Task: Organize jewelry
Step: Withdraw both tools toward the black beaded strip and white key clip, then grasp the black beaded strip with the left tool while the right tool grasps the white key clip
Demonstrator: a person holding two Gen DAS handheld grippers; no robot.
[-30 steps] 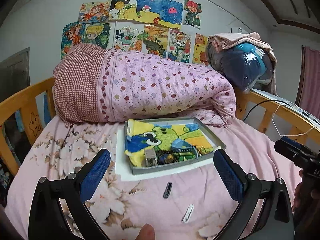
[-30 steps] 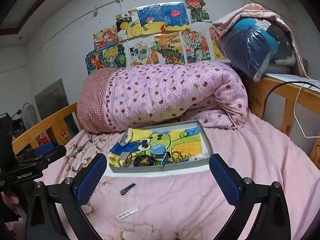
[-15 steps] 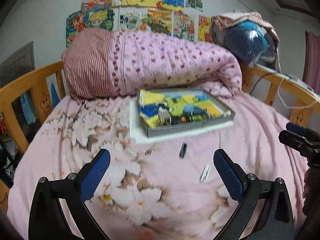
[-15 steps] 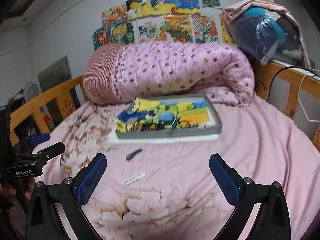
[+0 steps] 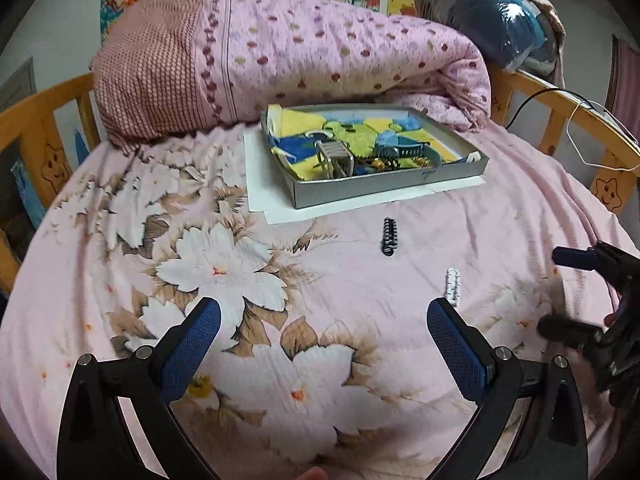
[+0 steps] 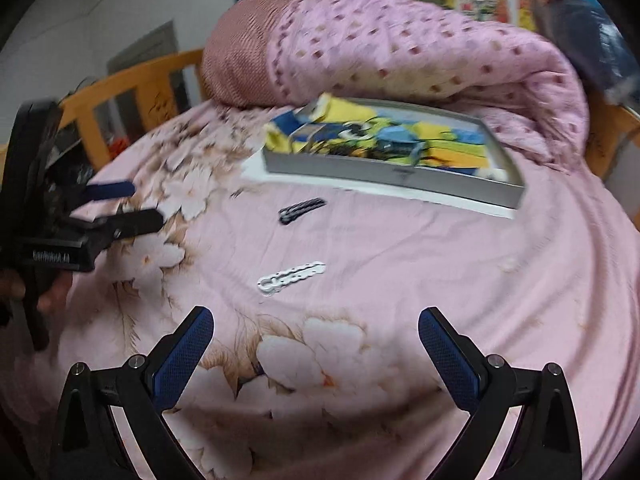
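Observation:
A black bracelet [image 5: 389, 237] [image 6: 301, 209] and a white bracelet [image 5: 452, 285] [image 6: 291, 278] lie loose on the pink floral bedspread. Behind them a grey tray [image 5: 390, 187] [image 6: 400, 178] lined with a cartoon cloth holds a watch and several other jewelry pieces. My left gripper [image 5: 323, 330] hovers open above the bedspread, short of both bracelets, with nothing between its fingers. My right gripper [image 6: 316, 338] is open too, just below the white bracelet. Each gripper also shows at the edge of the other's view.
A rolled pink dotted quilt [image 5: 320, 48] lies right behind the tray. White paper [image 5: 260, 176] sticks out under the tray. Wooden bed rails [image 5: 44, 100] [image 6: 132, 80] run along both sides, and a dark bundle [image 5: 512, 32] sits at the far right corner.
Both grippers have tilted down and moved closer to the bedspread, so the two bracelets now sit nearer their fingers. Both stay open and hold nothing.

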